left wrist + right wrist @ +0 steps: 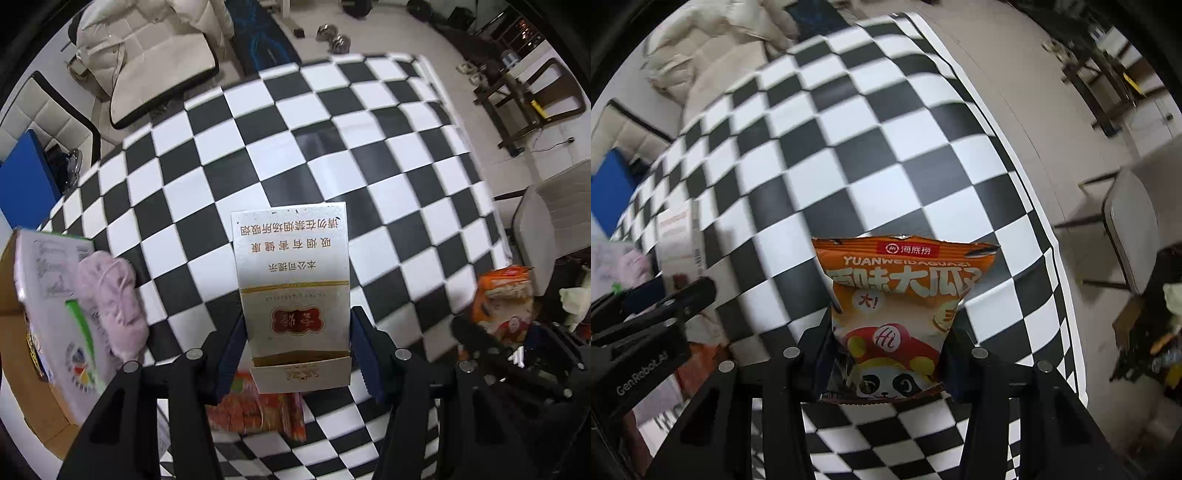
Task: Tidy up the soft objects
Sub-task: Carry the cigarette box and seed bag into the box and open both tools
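My left gripper (295, 347) is shut on a white and gold cigarette box (293, 284) and holds it above the checkered table (295, 147). My right gripper (886, 350) is shut on an orange snack bag (897, 306) with a panda on it, held up over the table. That bag and the right gripper also show at the right of the left wrist view (506, 299). A pink fluffy soft object (110, 299) lies at the left, next to a cardboard box (22, 325) with a white printed packet (55, 295) in it. An orange-red packet (258, 406) lies under the left gripper.
The table's right edge (1034, 206) drops to a beige floor. A grey chair (1130, 236) stands to the right. A sofa with a cream coat (147, 48) lies beyond the table's far edge. A blue panel (26, 177) stands at the left.
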Tool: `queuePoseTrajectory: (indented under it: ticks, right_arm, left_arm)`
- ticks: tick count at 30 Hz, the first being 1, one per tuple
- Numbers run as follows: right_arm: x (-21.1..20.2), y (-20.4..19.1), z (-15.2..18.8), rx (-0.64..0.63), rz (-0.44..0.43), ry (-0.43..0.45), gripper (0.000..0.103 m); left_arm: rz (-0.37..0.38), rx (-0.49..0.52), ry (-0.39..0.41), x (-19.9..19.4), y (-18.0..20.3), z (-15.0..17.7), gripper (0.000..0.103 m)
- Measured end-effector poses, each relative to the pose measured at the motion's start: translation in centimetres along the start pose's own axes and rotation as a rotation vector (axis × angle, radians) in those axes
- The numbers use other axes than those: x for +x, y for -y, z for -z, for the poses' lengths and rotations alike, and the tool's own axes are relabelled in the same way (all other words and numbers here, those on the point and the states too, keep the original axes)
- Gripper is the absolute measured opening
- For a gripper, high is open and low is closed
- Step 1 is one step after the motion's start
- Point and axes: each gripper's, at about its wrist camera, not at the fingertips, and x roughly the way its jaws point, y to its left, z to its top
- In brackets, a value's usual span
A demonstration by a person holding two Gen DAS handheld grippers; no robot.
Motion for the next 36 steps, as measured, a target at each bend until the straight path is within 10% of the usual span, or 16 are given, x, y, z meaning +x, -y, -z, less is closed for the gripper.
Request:
queuePoseTrajectory:
  ticks: [8, 20, 36]
  right_arm:
    - [-6.6, -3.9, 4.7, -0.111, -0.115, 0.065, 0.049]
    - [-13.7, -20.1, 11.2, -0.365, -0.343, 0.086, 0.049]
    - [-3.3, -44.3, 16.0, -0.543, -0.391, -0.154, 0.049]
  left_arm:
    - [0.063, -0.07, 0.105, -8.0, -4.6, 5.6, 0.053]
    - [0.022, -0.266, 0.171, -15.4, -20.2, 14.2, 0.053]
    - [0.035, -0.483, -0.074, -8.1, -42.2, 19.3, 0.053]
